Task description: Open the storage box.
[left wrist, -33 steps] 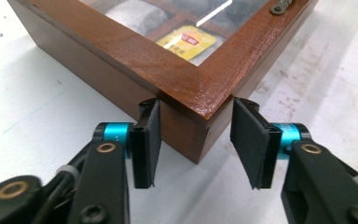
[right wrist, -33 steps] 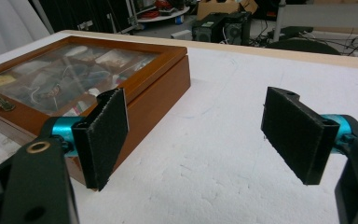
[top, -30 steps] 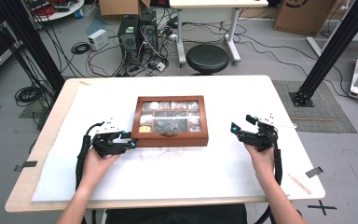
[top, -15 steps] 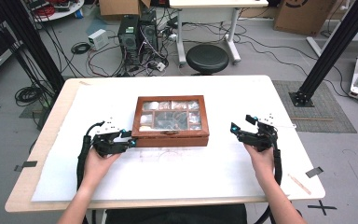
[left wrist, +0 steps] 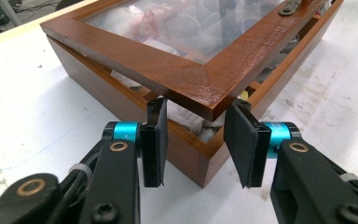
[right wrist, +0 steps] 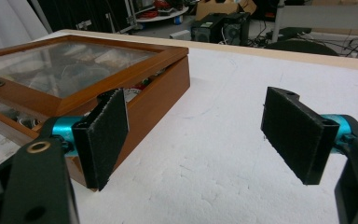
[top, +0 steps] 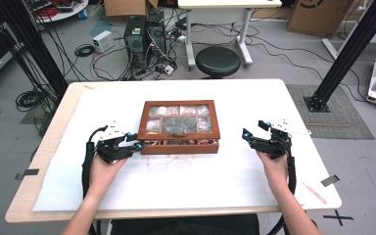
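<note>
Sitting mid-bench, the wooden box now has its glass lid raised a crack at the front corner nearest the left gripper, where half a second back it looked flat in the high view. That gripper's jaws stand apart, straddling the lifted corner without clamping it, so the opening looks just begun. The right gripper has not moved, hanging beside the box with jaws spread wide and empty.
</note>
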Demonstrator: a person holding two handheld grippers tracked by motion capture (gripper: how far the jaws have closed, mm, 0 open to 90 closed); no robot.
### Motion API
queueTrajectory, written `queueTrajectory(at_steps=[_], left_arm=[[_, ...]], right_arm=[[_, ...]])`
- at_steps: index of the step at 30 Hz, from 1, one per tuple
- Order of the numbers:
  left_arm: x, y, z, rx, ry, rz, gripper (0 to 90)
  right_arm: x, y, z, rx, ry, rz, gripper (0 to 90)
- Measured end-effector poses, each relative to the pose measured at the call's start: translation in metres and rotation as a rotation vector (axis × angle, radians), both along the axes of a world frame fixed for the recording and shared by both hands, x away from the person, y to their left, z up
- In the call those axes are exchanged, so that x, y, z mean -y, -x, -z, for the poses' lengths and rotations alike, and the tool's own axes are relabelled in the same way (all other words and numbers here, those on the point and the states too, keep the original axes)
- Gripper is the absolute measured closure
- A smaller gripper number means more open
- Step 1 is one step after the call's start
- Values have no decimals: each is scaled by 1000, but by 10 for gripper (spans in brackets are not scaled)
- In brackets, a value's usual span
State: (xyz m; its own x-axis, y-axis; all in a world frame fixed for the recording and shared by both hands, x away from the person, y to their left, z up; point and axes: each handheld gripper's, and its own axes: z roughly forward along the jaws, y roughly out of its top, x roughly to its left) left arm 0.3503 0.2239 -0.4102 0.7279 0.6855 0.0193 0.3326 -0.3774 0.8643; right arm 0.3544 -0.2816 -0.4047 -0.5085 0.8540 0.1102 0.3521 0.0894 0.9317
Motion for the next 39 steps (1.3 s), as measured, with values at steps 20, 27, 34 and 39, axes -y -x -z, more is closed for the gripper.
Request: queueTrajectory(at_steps=[20, 27, 34, 39], left_arm=[[1, 0, -19, 46, 18, -60, 537], [0, -6, -31, 52, 45, -55, 536], [3, -8, -38, 67, 47, -55, 536], [2, -11, -43, 68, 50, -56, 537]], right_arm=[[1, 0, 0, -2, -3, 2, 233], [1, 1, -1, -4, -6, 7, 234], [2, 1, -1, -3, -11, 12, 234], [3, 1, -1, -4, -14, 11, 233]])
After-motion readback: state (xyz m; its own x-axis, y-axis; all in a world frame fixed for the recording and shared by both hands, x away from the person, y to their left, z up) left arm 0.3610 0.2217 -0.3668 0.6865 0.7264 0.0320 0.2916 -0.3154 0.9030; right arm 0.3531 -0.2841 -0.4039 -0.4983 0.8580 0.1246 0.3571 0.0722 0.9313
